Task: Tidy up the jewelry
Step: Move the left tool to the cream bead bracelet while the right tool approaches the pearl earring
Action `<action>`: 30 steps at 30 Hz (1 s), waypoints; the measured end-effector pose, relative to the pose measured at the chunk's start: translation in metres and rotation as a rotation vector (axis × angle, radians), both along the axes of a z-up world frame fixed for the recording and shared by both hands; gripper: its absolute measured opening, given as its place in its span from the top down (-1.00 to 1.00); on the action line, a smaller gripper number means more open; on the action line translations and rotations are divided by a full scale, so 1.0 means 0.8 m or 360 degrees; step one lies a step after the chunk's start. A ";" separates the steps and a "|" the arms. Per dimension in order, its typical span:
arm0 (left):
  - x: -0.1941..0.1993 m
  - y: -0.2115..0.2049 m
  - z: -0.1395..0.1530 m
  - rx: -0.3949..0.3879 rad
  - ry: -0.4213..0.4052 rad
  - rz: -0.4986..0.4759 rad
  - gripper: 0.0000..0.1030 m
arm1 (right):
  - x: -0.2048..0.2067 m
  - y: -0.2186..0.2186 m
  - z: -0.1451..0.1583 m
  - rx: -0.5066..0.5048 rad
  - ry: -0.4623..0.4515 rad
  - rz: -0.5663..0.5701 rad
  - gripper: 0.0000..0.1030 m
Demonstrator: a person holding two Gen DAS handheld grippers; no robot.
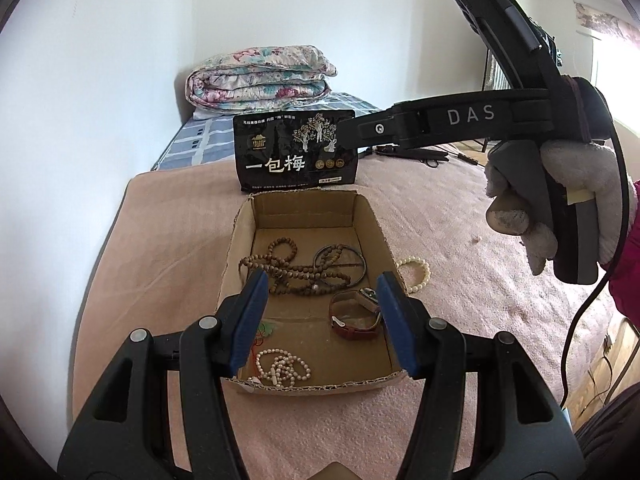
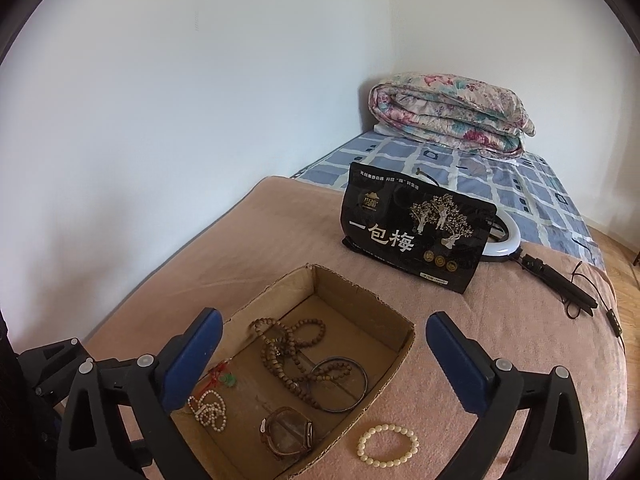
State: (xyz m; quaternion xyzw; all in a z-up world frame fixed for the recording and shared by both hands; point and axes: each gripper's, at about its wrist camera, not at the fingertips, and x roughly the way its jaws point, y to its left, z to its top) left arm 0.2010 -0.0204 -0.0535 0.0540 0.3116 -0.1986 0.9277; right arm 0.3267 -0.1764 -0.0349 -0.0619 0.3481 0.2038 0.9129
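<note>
On the pink blanket point(image 2: 460, 320) covering the bed sits an open cardboard box point(image 2: 360, 292), and both grippers hang above it with nothing between their jaws. Inside the box lie a long strand of brown wooden beads point(image 2: 288, 356), a dark bangle point(image 2: 340, 384) overlapping that strand, a brown-strapped watch point(image 2: 288, 432), a white pearl strand point(image 2: 208, 410) and a small green charm on red cord point(image 2: 226, 378). One cream bead bracelet point(image 2: 388, 444) lies on the blanket just beside the box's wall, outside it. Jaws of the left gripper point(image 1: 320, 320) stand partly apart; those of the right gripper point(image 2: 320, 364) are spread wide. Behind the box a black snack pouch point(image 2: 416, 232) stands upright, and a folded floral quilt point(image 2: 452, 116) rests far back
</note>
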 end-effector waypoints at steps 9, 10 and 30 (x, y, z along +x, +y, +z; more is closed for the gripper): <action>-0.015 -0.027 0.012 -0.0023 -0.0020 -0.0048 -0.13 | -0.030 -0.044 0.019 -0.0032 -0.0056 -0.0033 -1.00; -0.016 -0.032 0.013 -0.0020 -0.0020 -0.0057 -0.13 | -0.034 -0.052 0.020 -0.0034 -0.0059 -0.0040 -1.00; -0.015 -0.147 -0.013 0.0010 0.0081 -0.0281 -0.13 | -0.060 -0.256 -0.026 -0.0051 0.0043 -0.0429 -1.00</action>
